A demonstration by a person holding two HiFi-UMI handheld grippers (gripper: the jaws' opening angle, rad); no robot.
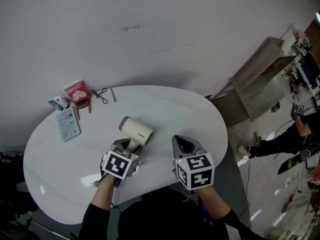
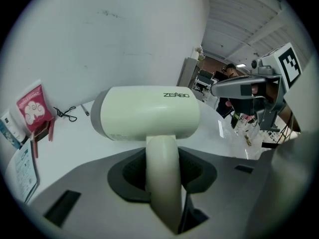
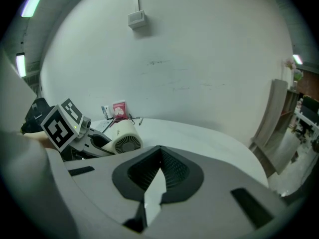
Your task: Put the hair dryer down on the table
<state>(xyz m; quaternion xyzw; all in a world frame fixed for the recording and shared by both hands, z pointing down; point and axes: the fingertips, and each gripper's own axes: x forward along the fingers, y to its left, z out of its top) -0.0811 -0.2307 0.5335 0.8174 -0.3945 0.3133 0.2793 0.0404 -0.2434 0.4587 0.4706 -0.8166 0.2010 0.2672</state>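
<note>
My left gripper [image 2: 163,156] has its jaws pinched on the handle [image 2: 162,183] of the hair dryer [image 2: 147,112]. The handle runs back between my fingers along their own line and fills the gap from pad to pad. The barrel sits just past my left fingertips and lies crosswise to them, its long axis running from my left to my right.

The table [image 1: 190,114] lies under those fingers and spreads out ahead of them. I cannot tell whether the barrel already touches it or hangs just above. As I judge it, the coming move depends on that gap: I lower until barrel and handle both rest on the top, then let my left fingers part.

My right gripper [image 3: 160,156] is beside the left one, near the dryer but apart from it. Its fingertips are pressed together on nothing, and the dryer lies off to their left. The left hand is the nearer, so this move is its job.
</note>
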